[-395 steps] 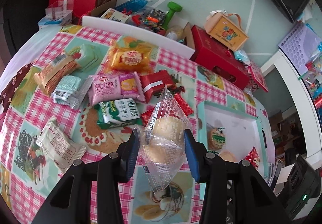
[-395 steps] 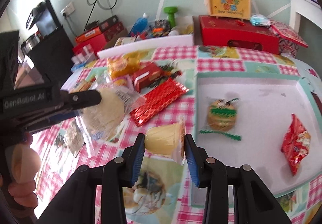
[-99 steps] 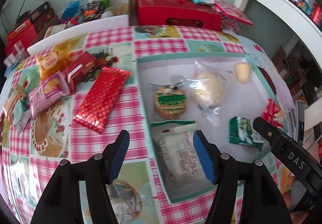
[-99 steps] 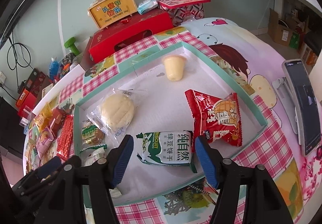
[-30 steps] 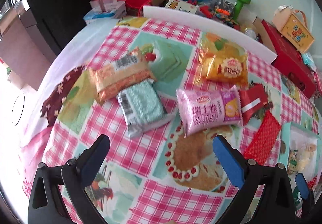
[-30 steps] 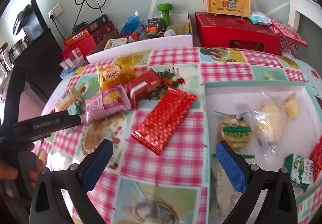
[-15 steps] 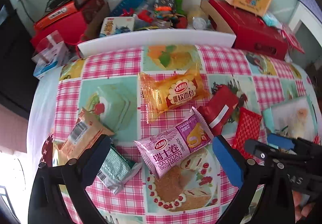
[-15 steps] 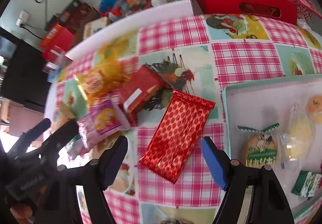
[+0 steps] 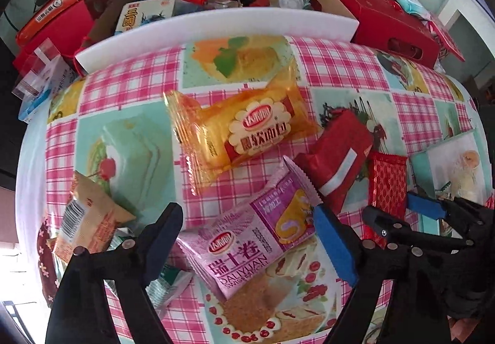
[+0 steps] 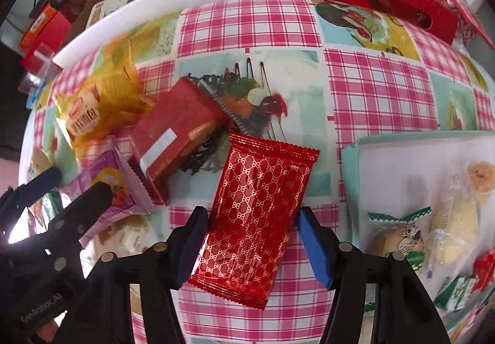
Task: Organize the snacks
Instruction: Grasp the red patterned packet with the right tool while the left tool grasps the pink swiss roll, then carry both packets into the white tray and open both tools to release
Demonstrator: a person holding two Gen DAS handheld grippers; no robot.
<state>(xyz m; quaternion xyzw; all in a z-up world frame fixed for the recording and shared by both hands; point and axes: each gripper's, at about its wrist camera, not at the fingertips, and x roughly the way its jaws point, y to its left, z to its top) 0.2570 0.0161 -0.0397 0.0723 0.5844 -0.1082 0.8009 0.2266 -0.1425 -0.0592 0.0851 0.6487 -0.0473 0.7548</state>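
A pink Swiss roll packet (image 9: 247, 239) lies flat on the checked tablecloth. My left gripper (image 9: 247, 214) points down over it, its jaws closing, with the packet between the pads and not visibly squeezed. A red foil packet (image 10: 256, 220) lies flat between the pads of my right gripper (image 10: 253, 214). Those jaws are closing too, with the pads right at the packet's long edges. In the left wrist view the right gripper (image 9: 393, 208) shows at the right, over the red foil packet (image 9: 386, 186). The left gripper (image 10: 69, 183) shows at the left of the right wrist view.
An orange bread packet (image 9: 247, 130), a red boxed snack (image 9: 337, 155), a tan packet (image 9: 86, 220) and a teal packet (image 9: 167, 279) lie around. A teal-rimmed tray (image 10: 349, 158) with several snacks sits at the right. A white board (image 9: 216, 25) and red boxes (image 9: 386, 19) border the back.
Both grippers have dropped closer to the table. The left jaws narrowed around the pink packet, and the right jaws narrowed around the red foil packet. Neither packet has moved.
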